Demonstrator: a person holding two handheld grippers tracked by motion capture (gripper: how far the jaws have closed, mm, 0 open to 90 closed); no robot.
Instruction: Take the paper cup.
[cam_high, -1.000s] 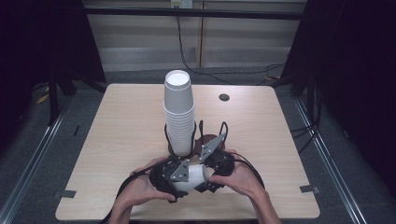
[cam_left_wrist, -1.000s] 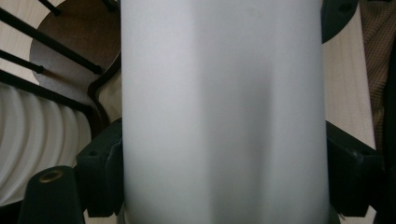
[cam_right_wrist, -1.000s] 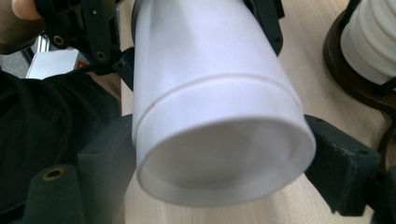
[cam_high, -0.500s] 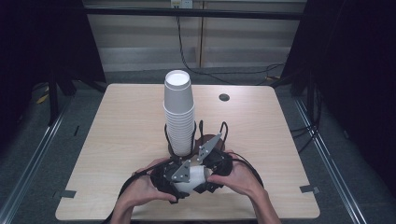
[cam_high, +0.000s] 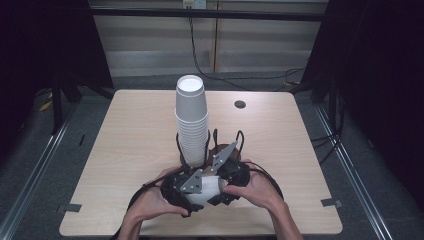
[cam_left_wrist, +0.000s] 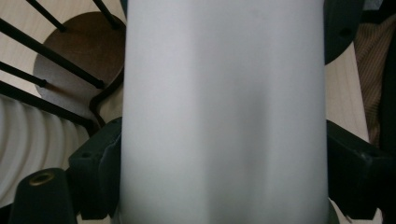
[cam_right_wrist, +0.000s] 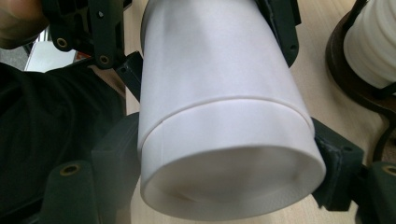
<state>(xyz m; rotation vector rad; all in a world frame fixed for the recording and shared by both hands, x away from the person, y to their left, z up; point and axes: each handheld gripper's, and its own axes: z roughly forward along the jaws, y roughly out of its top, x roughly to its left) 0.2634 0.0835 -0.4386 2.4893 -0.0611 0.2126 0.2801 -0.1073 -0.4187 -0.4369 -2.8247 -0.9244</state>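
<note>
Two nested smooth white cups (cam_right_wrist: 219, 116): right gripper (cam_right_wrist: 224, 154) jaws clamp them; left gripper (cam_left_wrist: 219, 163) jaws, just opening, flank them.

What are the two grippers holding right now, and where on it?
Two nested white paper cups, lying on their side between both grippers. The right gripper clamps the outer cup's side wall; the left gripper, fingers just loosening, brackets the inner cup's wall.
</note>
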